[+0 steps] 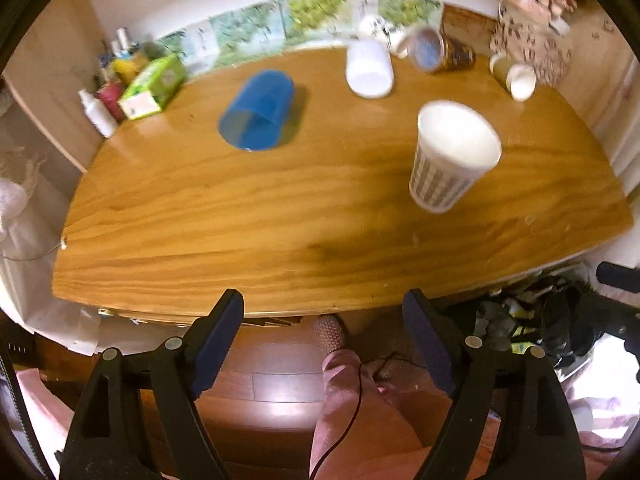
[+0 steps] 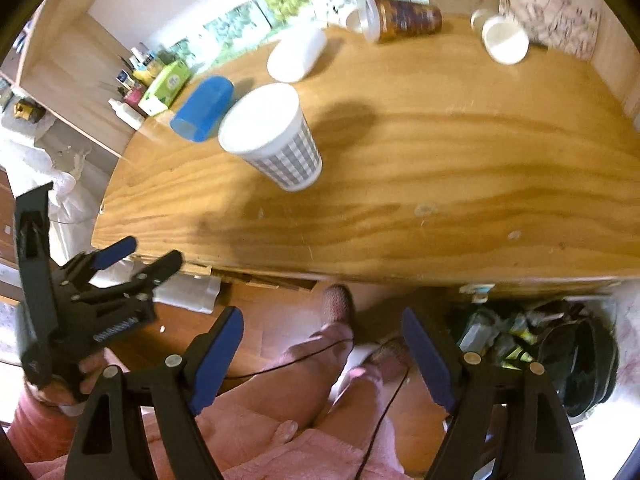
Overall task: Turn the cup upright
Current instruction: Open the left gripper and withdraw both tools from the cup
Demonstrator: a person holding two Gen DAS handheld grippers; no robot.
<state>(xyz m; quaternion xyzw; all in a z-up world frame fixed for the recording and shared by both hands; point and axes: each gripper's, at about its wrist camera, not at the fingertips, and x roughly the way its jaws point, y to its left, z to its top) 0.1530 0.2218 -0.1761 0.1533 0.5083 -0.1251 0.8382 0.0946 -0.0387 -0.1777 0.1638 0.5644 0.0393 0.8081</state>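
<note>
Eyes on the checked paper cup [image 1: 454, 156], right of centre in the left wrist view, left of centre in the right wrist view [image 2: 272, 136]: it stands mouth-up on the wooden counter [image 1: 280, 216], white inside, grey check on the wall, so that one already looks righted. The blue plastic cup [image 1: 258, 114] in the upper left lies on its side, open mouth toward the camera, and reads as the next candidate. It should be light, fairly stiff, smooth and a bit slippery, and free to roll, so I'd take it across the middle of the wall with one finger on each side, firmly but gently. The paper one would crush under a hard squeeze. Further back, a white cup [image 1: 368, 68] lies tipped over, a brown patterned cup [image 1: 440, 50] lies on its side near the wall, and a small cream cup [image 1: 514, 74] lies tipped at the upper right. A green tissue box [image 1: 154, 86] and a white spray bottle [image 1: 98, 112] crowd the left edge. Both tools hang off the near edge of the counter, well apart from every cup: left gripper [image 1: 324, 336] with fingers spread wide and empty, right gripper [image 2: 322, 344] likewise spread, gripping nothing.
</note>
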